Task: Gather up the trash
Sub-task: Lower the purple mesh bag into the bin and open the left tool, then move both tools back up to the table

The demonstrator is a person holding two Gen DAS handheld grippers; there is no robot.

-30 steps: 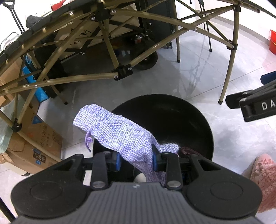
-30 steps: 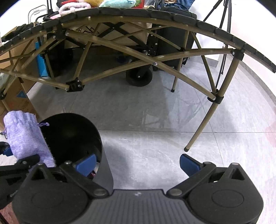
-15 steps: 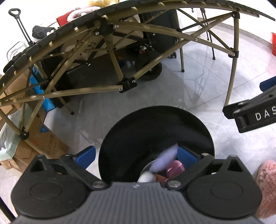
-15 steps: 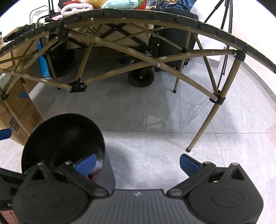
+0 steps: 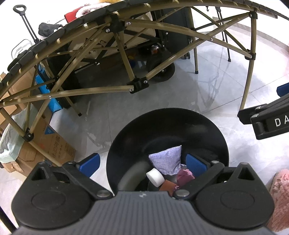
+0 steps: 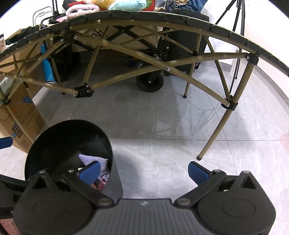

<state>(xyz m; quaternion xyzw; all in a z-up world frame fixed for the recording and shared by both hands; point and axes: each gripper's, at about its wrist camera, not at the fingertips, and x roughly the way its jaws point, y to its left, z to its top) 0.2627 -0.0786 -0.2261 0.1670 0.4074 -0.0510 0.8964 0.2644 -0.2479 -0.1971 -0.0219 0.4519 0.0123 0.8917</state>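
A black round trash bin (image 5: 207, 126) stands on the grey tile floor; it also shows in the right wrist view (image 6: 54, 133). Inside it lie a lilac fabric pouch (image 5: 167, 160), a white cylinder (image 5: 155, 177), and maroon and brown scraps. The pouch also shows in the right wrist view (image 6: 90, 160). My left gripper (image 5: 142, 165) is open and empty right above the bin's mouth. My right gripper (image 6: 143, 170) is open and empty, over the floor just right of the bin.
A folding table's olive frame (image 6: 168, 68) arches over the scene, with legs ending at the floor (image 6: 199, 157). Cardboard boxes (image 5: 52, 144) stand at the left. A black wheeled cart (image 6: 150, 81) sits behind. Soft toys (image 6: 126, 4) lie on the tabletop. A pink slipper (image 5: 280, 189) is at the right.
My left gripper opened and let go of the lilac pouch, which dropped into the bin. Both grippers have pulled back slightly upward; the right stayed open.
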